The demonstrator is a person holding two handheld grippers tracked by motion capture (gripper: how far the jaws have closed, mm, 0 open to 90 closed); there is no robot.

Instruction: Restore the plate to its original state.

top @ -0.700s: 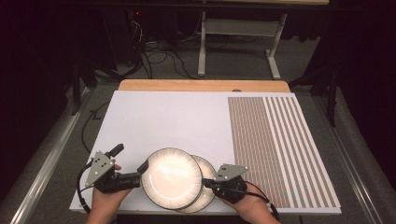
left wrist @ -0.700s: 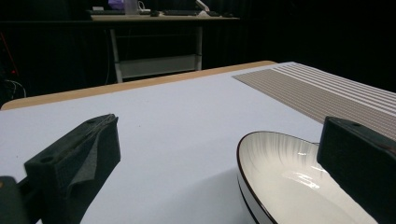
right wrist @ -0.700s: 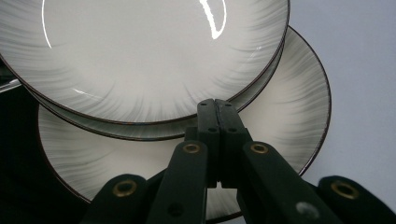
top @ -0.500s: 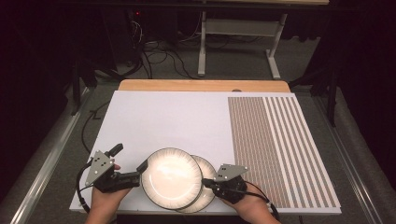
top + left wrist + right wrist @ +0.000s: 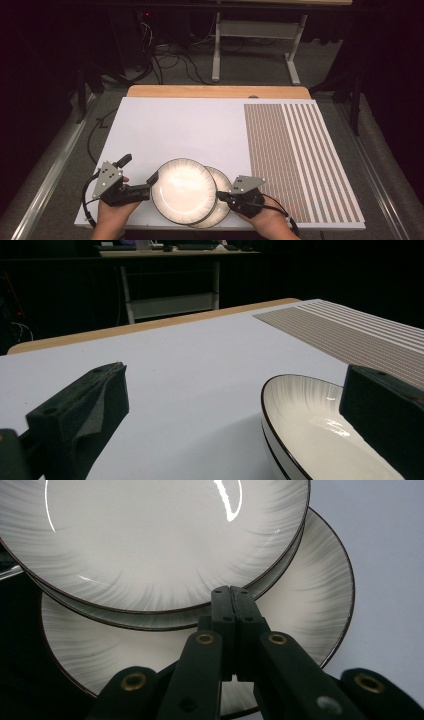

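Observation:
Two white plates with dark rims lie overlapped near the front edge of the white board (image 5: 190,125). The upper plate (image 5: 184,190) (image 5: 150,535) rests partly on the lower plate (image 5: 223,202) (image 5: 300,605). My left gripper (image 5: 141,167) (image 5: 230,405) stands wide open at the upper plate's (image 5: 310,435) left rim, with one jaw over the plate and the other over bare board. My right gripper (image 5: 219,195) (image 5: 230,592) is shut, jaws pressed together over the lower plate, tips at the upper plate's rim. Nothing shows between them.
The board's right part is a brown-and-white striped area (image 5: 295,150). A wooden table edge (image 5: 215,91) runs along the back. Beyond it, cables and a desk frame (image 5: 250,30) stand on the dark floor. A person's hands hold both grippers at the front edge.

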